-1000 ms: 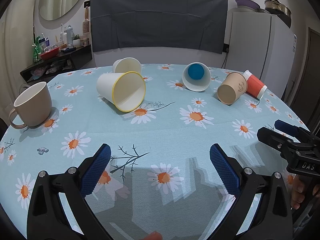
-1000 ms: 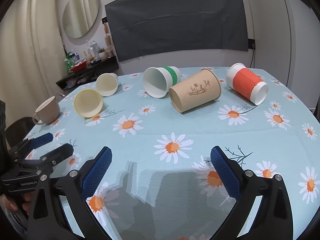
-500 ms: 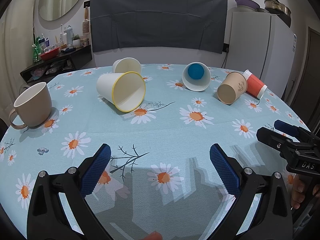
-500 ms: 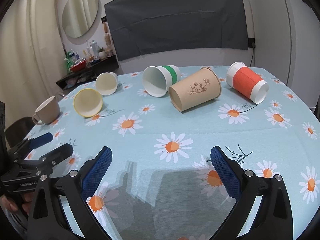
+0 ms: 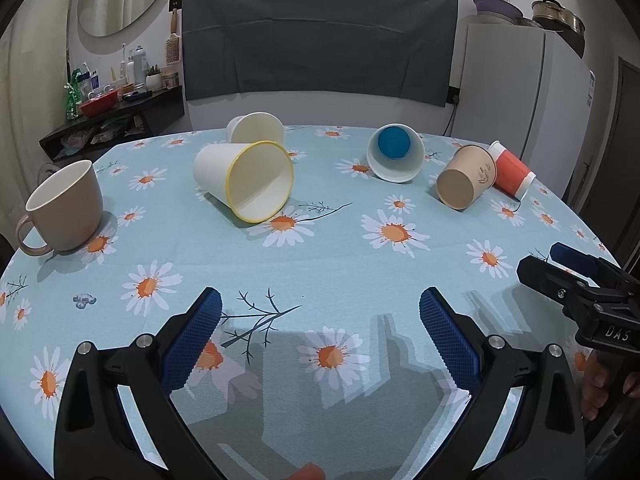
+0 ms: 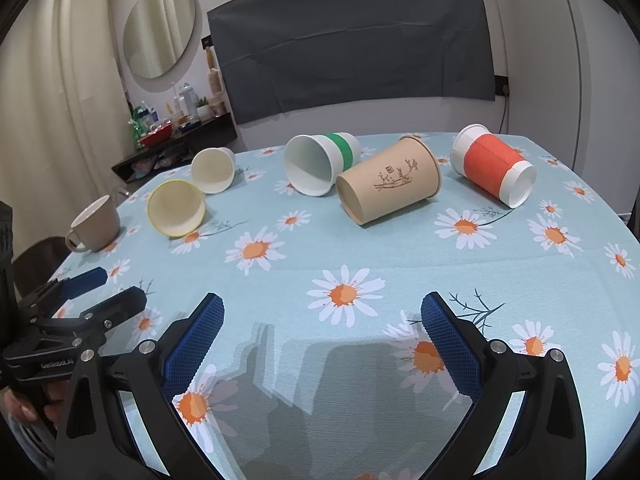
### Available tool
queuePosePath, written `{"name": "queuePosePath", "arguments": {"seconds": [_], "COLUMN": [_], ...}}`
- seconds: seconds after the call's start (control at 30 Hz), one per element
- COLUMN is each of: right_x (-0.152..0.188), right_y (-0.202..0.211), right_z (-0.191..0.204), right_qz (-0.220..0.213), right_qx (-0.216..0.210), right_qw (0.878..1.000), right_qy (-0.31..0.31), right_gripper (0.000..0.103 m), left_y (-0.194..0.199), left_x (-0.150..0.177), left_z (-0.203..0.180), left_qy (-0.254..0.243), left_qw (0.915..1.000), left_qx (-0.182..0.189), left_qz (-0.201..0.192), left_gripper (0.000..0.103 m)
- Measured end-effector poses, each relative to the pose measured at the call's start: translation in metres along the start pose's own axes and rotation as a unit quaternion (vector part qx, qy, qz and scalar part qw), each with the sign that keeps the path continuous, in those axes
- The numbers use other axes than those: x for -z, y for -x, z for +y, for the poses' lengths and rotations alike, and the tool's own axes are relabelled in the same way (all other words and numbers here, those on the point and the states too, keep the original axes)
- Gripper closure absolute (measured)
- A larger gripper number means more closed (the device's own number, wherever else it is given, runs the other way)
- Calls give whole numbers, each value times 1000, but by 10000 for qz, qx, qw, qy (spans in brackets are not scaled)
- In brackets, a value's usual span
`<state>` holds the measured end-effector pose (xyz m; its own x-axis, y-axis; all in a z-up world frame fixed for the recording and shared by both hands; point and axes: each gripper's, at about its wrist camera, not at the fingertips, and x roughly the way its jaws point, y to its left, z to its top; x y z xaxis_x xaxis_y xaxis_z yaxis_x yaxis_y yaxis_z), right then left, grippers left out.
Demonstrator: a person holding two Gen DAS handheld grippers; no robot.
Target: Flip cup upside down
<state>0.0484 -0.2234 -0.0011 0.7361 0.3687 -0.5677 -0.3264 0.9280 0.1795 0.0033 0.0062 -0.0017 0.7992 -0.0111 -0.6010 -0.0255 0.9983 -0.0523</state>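
Several paper cups lie on their sides on the daisy tablecloth (image 5: 340, 264): a yellow-rimmed white cup (image 5: 248, 180) (image 6: 176, 208), a small cream cup (image 5: 256, 130) (image 6: 212, 170), a green-banded cup with a blue bottom (image 5: 394, 158) (image 6: 320, 162), a brown cup (image 5: 466, 182) (image 6: 388, 186) and a red-banded cup (image 5: 512, 174) (image 6: 494, 170). A beige mug (image 5: 62, 210) (image 6: 96, 228) stands upright at the left. My left gripper (image 5: 320, 336) is open and empty near the front edge. My right gripper (image 6: 322, 338) is open and empty too.
The right gripper (image 5: 580, 276) shows at the right edge of the left wrist view, the left gripper (image 6: 80, 300) at the left edge of the right wrist view. A dark shelf with bottles (image 5: 112, 108) and a white fridge (image 5: 520, 92) stand behind the round table.
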Motion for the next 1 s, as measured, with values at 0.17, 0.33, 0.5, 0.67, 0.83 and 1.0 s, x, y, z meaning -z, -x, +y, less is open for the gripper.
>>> {"name": "queuePosePath", "arguments": {"seconds": [0.17, 0.33, 0.5, 0.67, 0.83, 1.0], "right_x": [0, -1, -3, -5, -12, -23], "right_y": [0, -1, -2, -4, 1, 9], "right_z": [0, -2, -10, -27, -48, -66], "right_qz": [12, 48, 69, 240, 219, 112], "right_qx": [78, 129, 207, 176, 200, 306], "right_qw": [10000, 9999, 9995, 9983, 9968, 9966], "right_qy": [-4, -37, -242, -505, -744, -756], "right_gripper": [8, 8, 8, 8, 8, 8], "left_y": [-6, -10, -8, -10, -17, -41], "left_x": [-1, -6, -21, -47, -79, -111], "left_z": [-2, -4, -10, -24, -40, -48], "left_qy": [-78, -114, -188, -349, -412, -219], "left_qw": [9997, 9994, 9996, 9992, 9990, 9991], "left_qx": [75, 90, 21, -91, -113, -114], "left_qz": [204, 304, 214, 156, 155, 335], "left_gripper": [6, 6, 6, 6, 6, 6]}}
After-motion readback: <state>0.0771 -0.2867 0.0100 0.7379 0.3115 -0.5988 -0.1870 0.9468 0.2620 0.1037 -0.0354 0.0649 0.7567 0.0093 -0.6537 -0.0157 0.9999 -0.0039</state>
